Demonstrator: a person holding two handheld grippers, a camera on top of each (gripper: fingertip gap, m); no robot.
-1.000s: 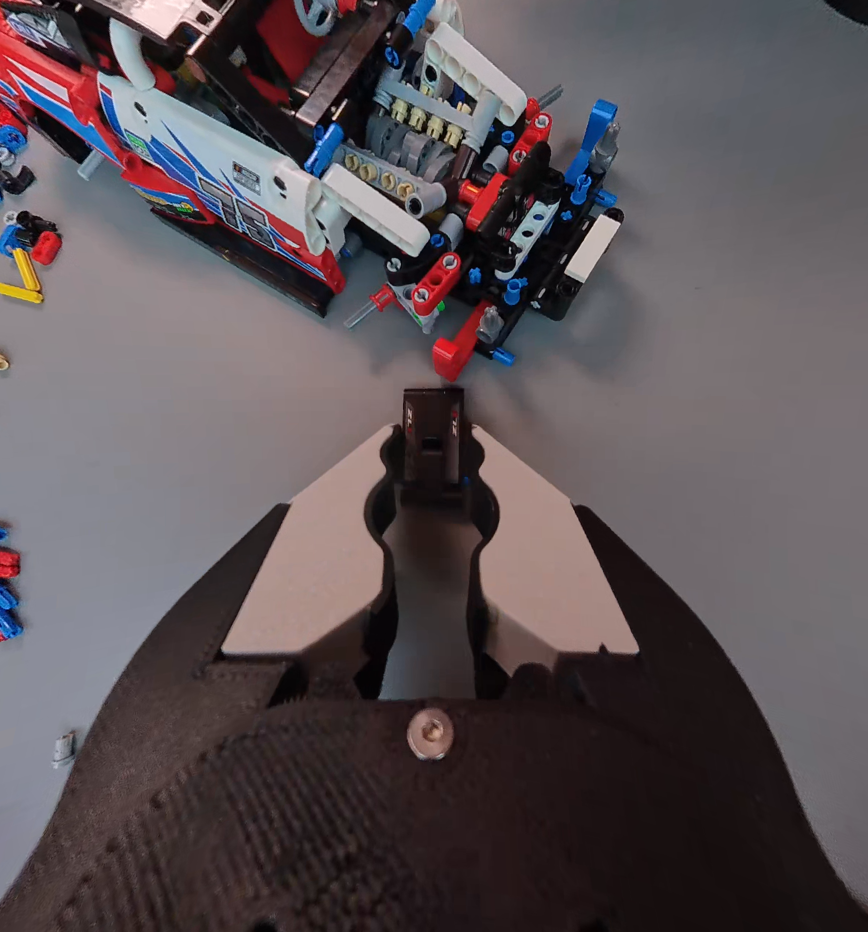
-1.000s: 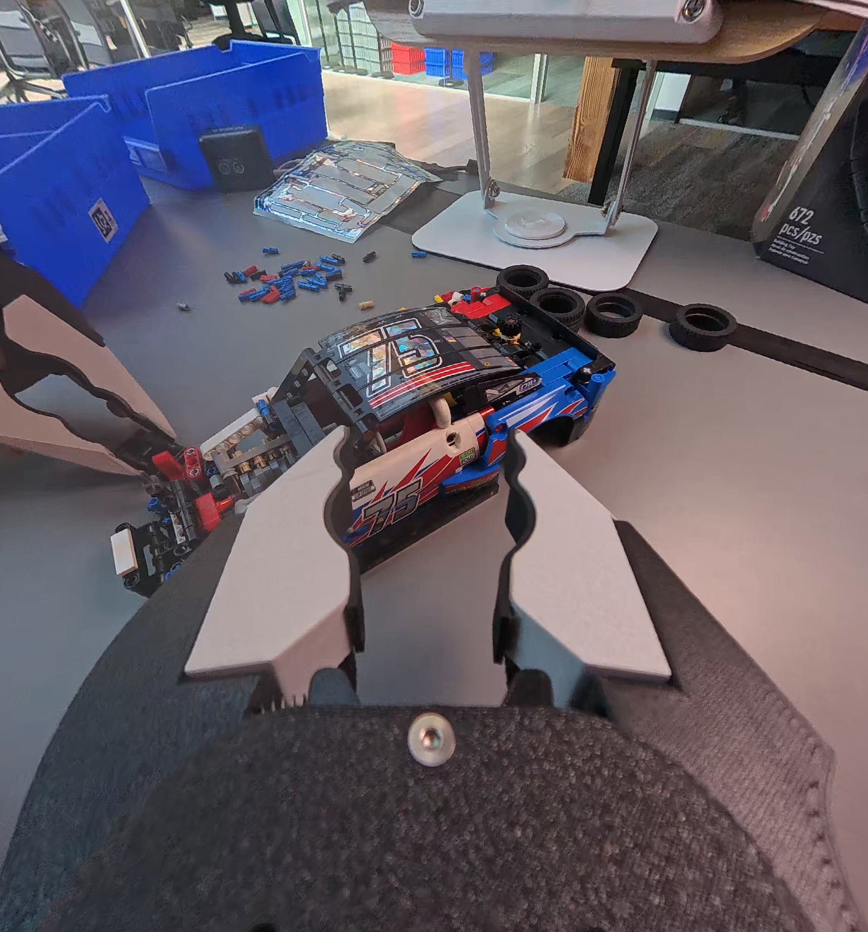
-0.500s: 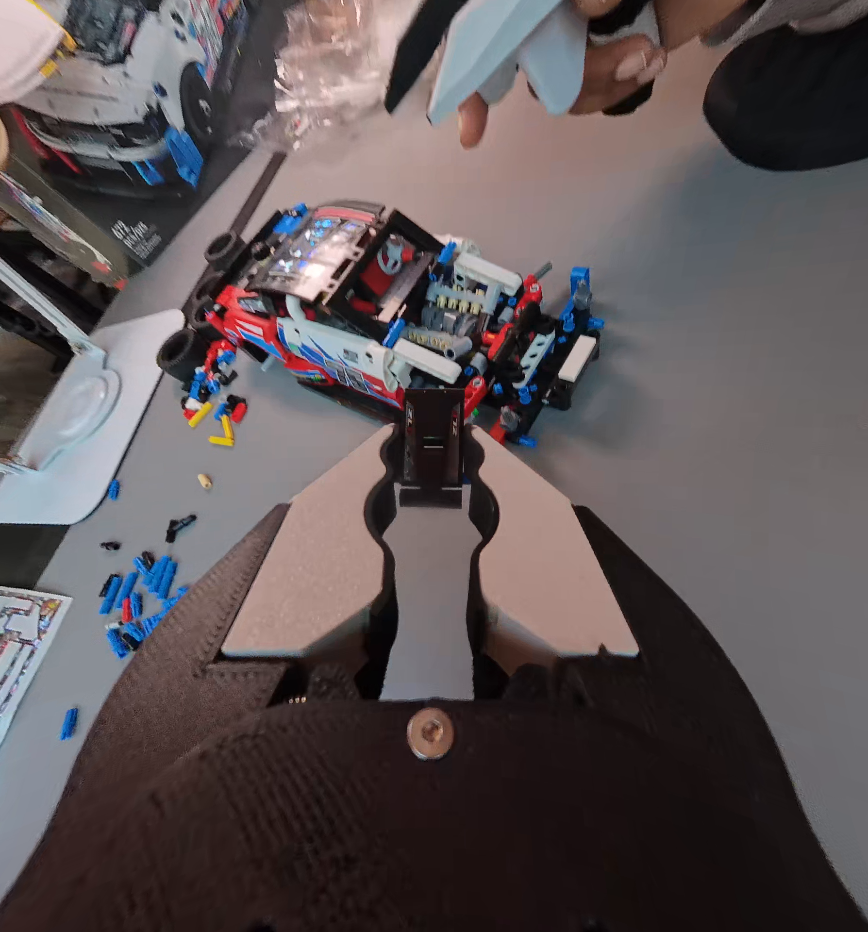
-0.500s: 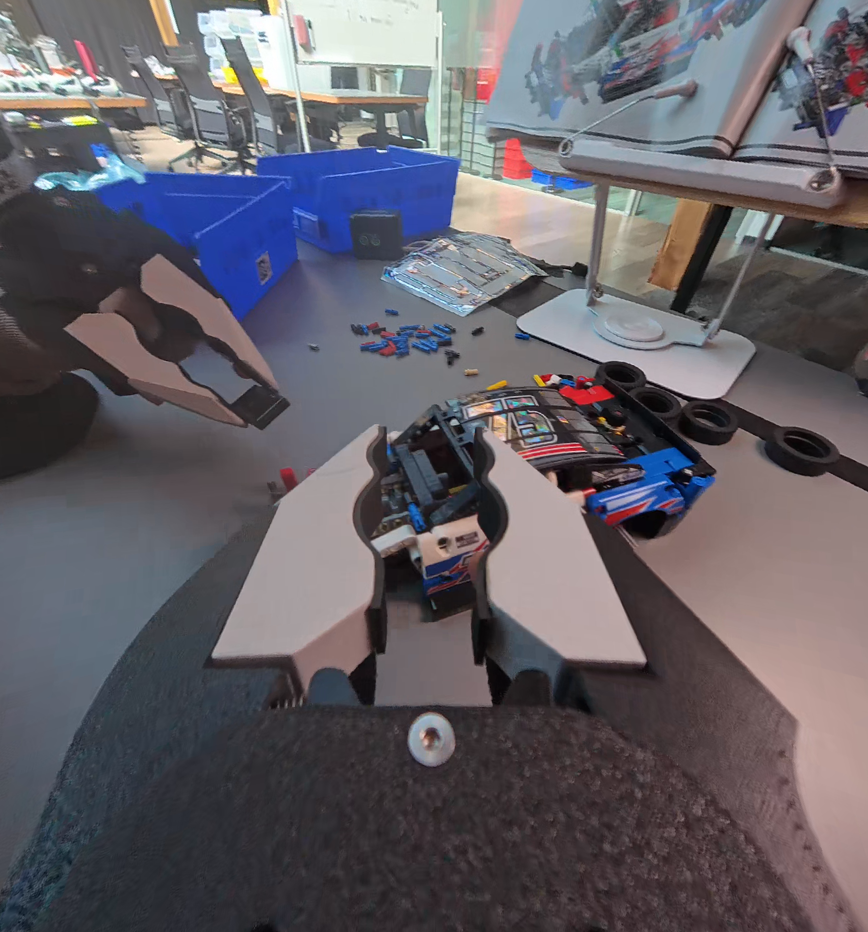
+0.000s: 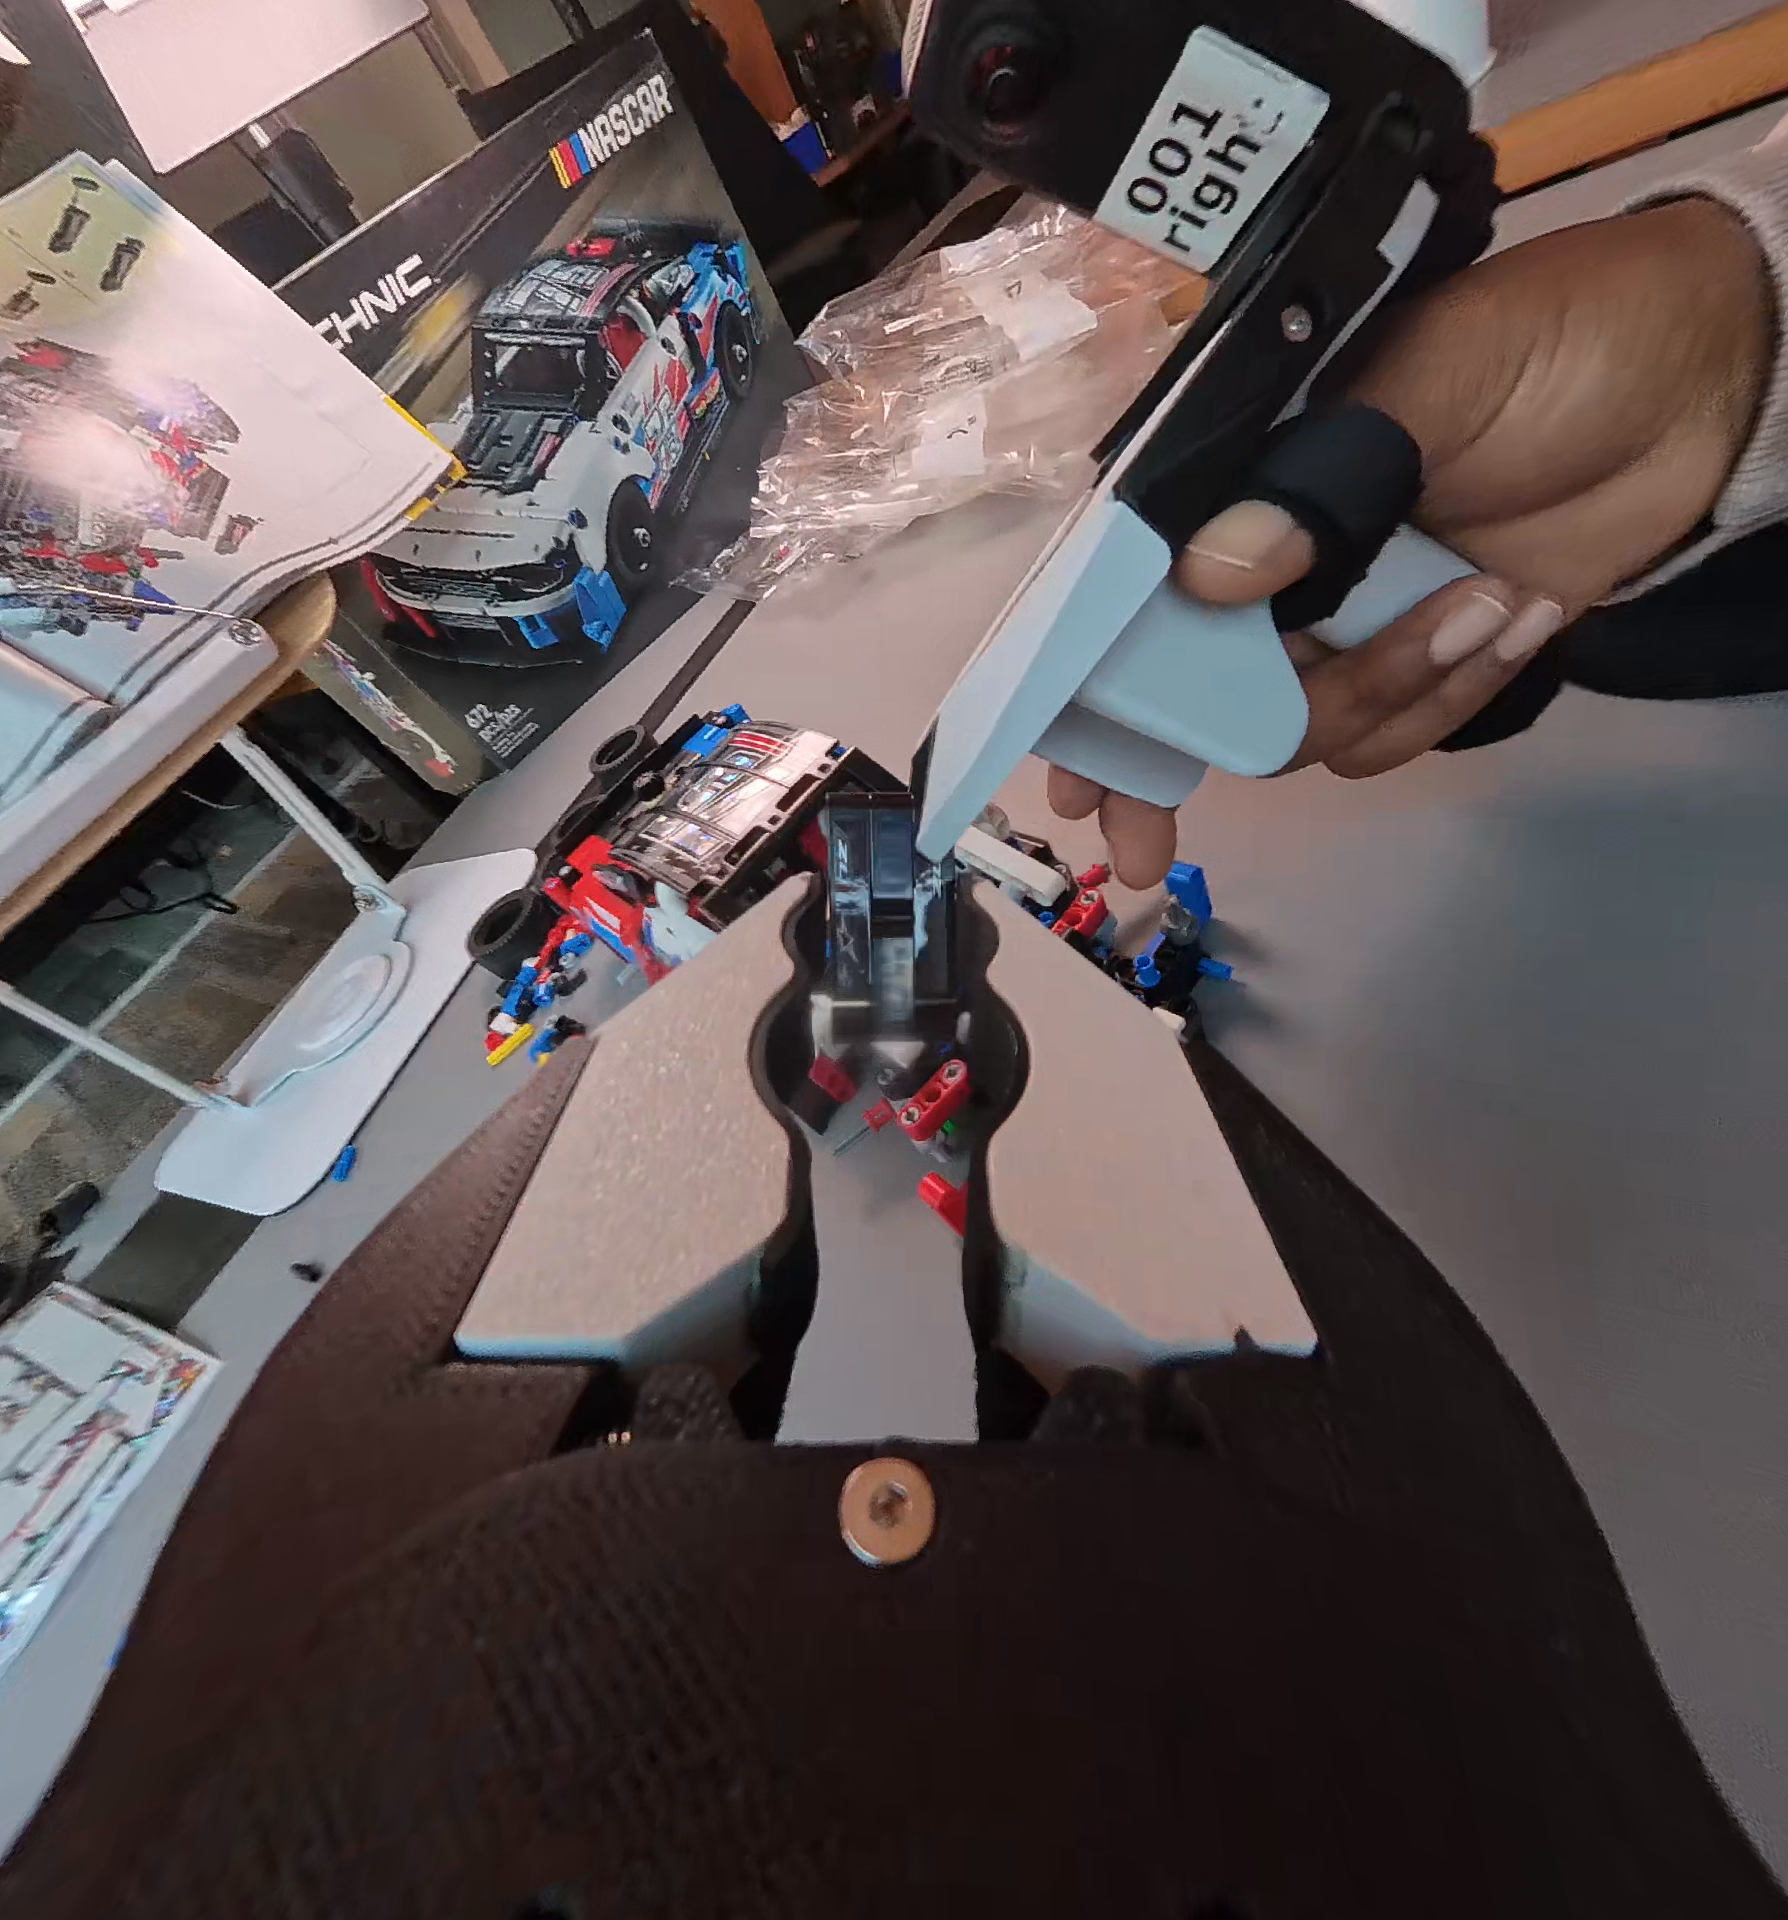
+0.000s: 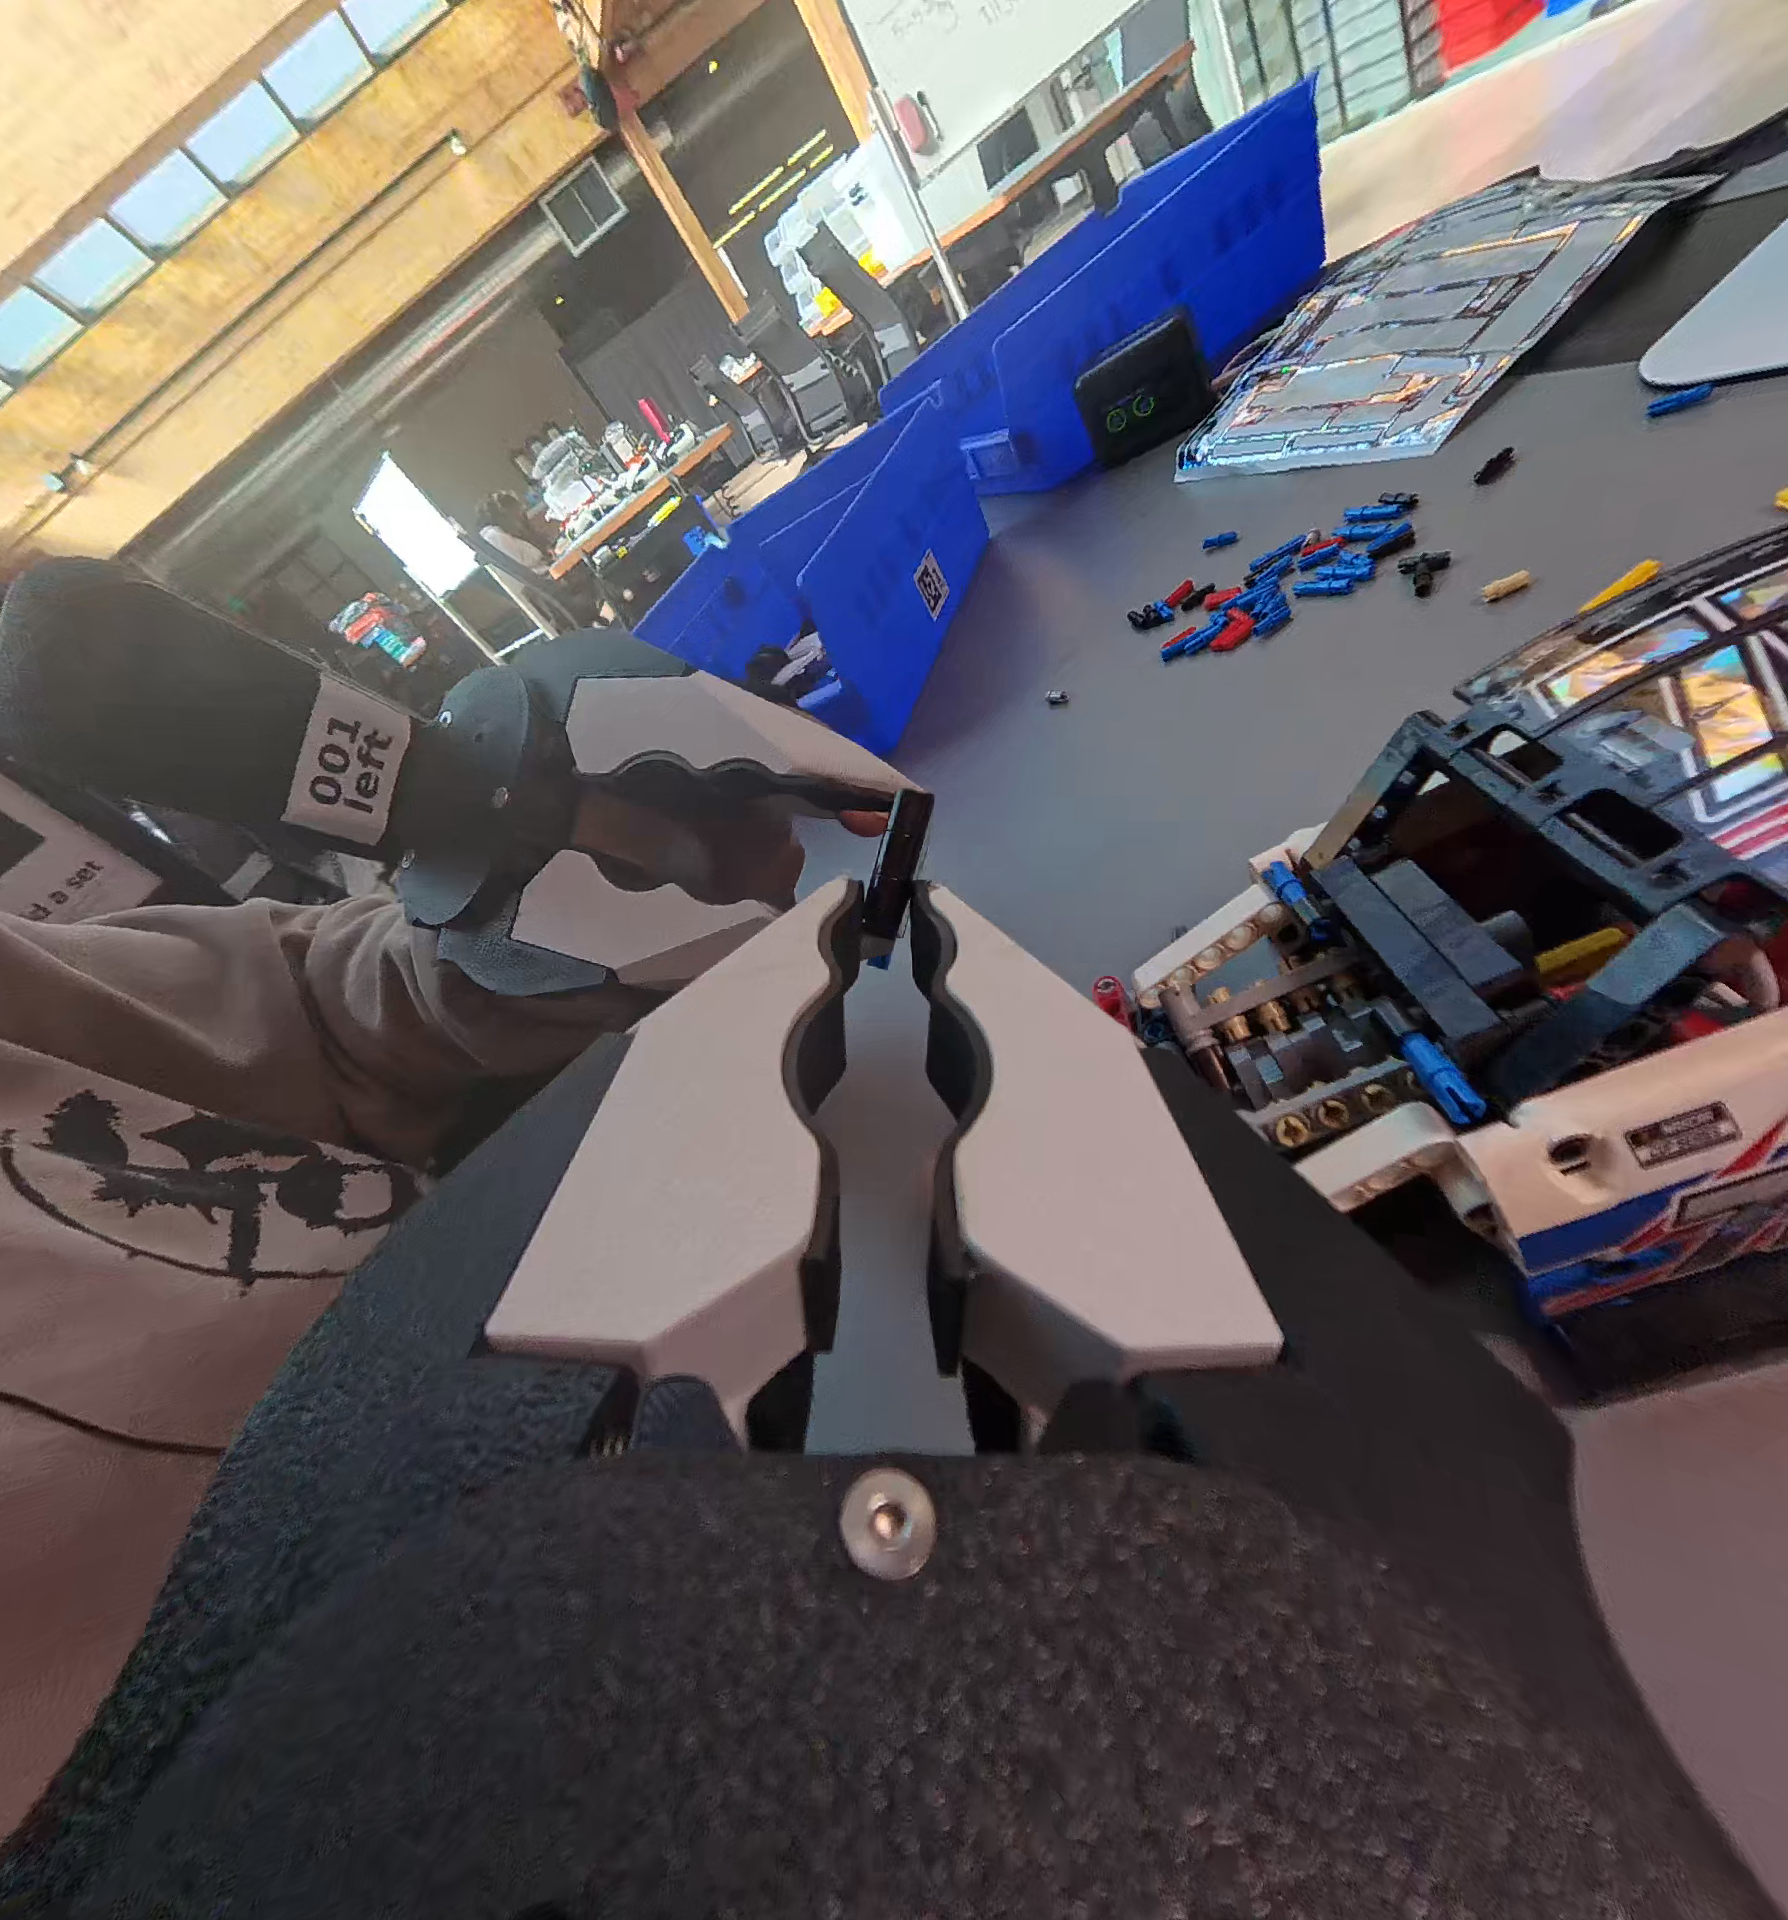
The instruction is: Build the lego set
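My left gripper is shut on a black panel piece and holds it in the air above the table. My right gripper comes in from the upper right in the left wrist view. It is closed on one end of the same black piece, where a small blue pin shows between its tips. The left gripper holds the other end. The partly built red, white and blue car stands on the grey table behind, with its engine bay open.
The set's box, an open instruction booklet on a stand and clear plastic bags are at the back. Loose pins, a sticker sheet and blue bins are farther off. Tyres lie by the car. My two grippers' fingertips are within a few centimetres of each other.
Both grippers have lifted away from the car and come together. My right gripper, open before, has closed on the black piece that the left gripper still holds.
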